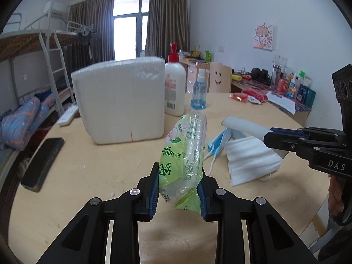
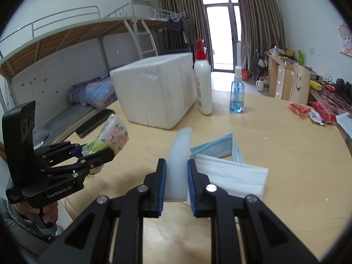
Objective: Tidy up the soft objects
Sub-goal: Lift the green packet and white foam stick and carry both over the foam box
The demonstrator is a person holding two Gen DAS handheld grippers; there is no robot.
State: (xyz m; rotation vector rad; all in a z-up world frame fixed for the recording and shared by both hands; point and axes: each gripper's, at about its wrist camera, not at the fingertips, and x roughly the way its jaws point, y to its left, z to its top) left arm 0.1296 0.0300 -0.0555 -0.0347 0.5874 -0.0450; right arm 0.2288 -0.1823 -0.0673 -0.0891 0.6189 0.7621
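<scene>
Your left gripper point(image 1: 178, 189) has its blue-padded fingers point(image 1: 154, 189) clamped on the lower end of a green tissue pack point(image 1: 184, 154), which stands nearly upright between them, lifted off the wooden table point(image 1: 88, 165). The pack bulges the jaws moderately apart. From the right wrist view that same pack point(image 2: 110, 137) sits at about 9 o'clock, raised above the table edge.

Your right gripper point(image 2: 176, 184) is closed on a white foam strip point(image 2: 179, 154), its fingers point(image 2: 161, 184) set narrowly and pressing both flat sides. The strip rises toward 12 o'clock, curving slightly left. In the left wrist view it point(image 1: 242, 127) juts out at 3 o'clock toward the middle of the table.

Under and just right of the strip lie a white face mask point(image 2: 233, 176) and a blue face mask point(image 2: 215, 147), the two touching. The white foam box point(image 2: 156, 90) stands at 11 o'clock, with a lotion bottle point(image 2: 203, 85) just beside its right side and a blue spray bottle point(image 2: 237, 92) near that.
</scene>
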